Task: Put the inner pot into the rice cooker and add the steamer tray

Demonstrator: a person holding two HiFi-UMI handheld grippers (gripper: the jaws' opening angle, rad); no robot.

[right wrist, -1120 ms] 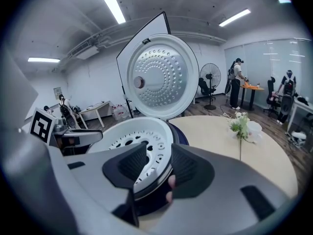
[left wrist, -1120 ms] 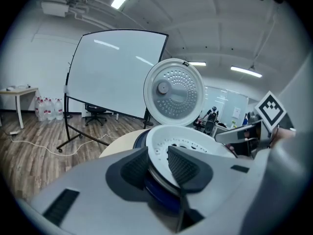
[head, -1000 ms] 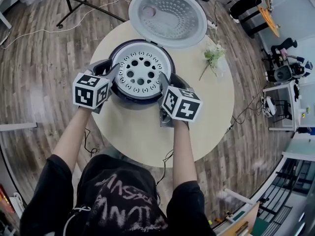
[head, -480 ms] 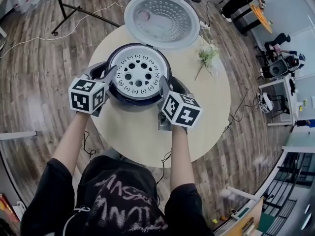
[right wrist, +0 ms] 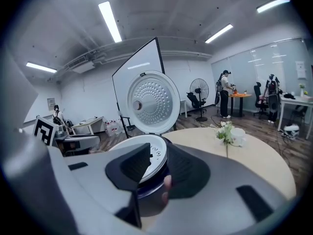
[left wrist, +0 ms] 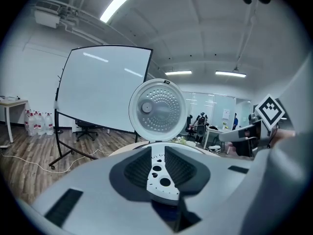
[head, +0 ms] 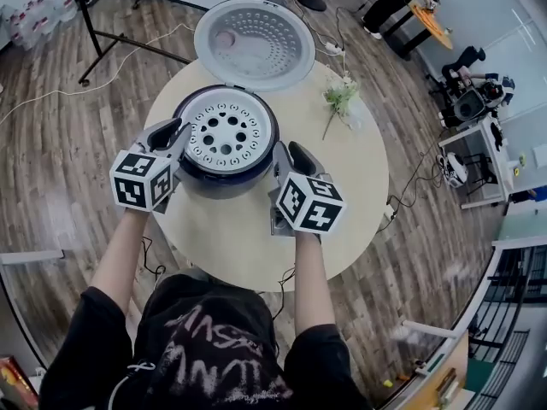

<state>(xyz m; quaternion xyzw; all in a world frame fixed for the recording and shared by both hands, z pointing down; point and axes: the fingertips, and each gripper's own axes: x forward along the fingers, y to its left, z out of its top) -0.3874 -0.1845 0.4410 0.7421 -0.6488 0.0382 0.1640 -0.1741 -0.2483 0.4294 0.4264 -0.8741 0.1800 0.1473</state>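
Note:
The rice cooker stands on the round table with its lid tipped open at the back. The white steamer tray, full of holes, lies flat in the cooker's mouth and hides the inner pot. My left gripper hovers just off the cooker's left side, and my right gripper hovers off its right side. Both pairs of jaws have just been closing with nothing between them. The left gripper looks across the tray through a narrow gap. The right gripper faces the cooker's rim.
A small vase of flowers stands on the table right of the cooker. A cable hangs off the table's near edge. A projection screen on a stand is behind the lid. People work at desks at the far right.
Both grippers have drawn back from the tray's edges toward the person and risen a little. Their jaws have narrowed. The tray stays seated in the cooker.

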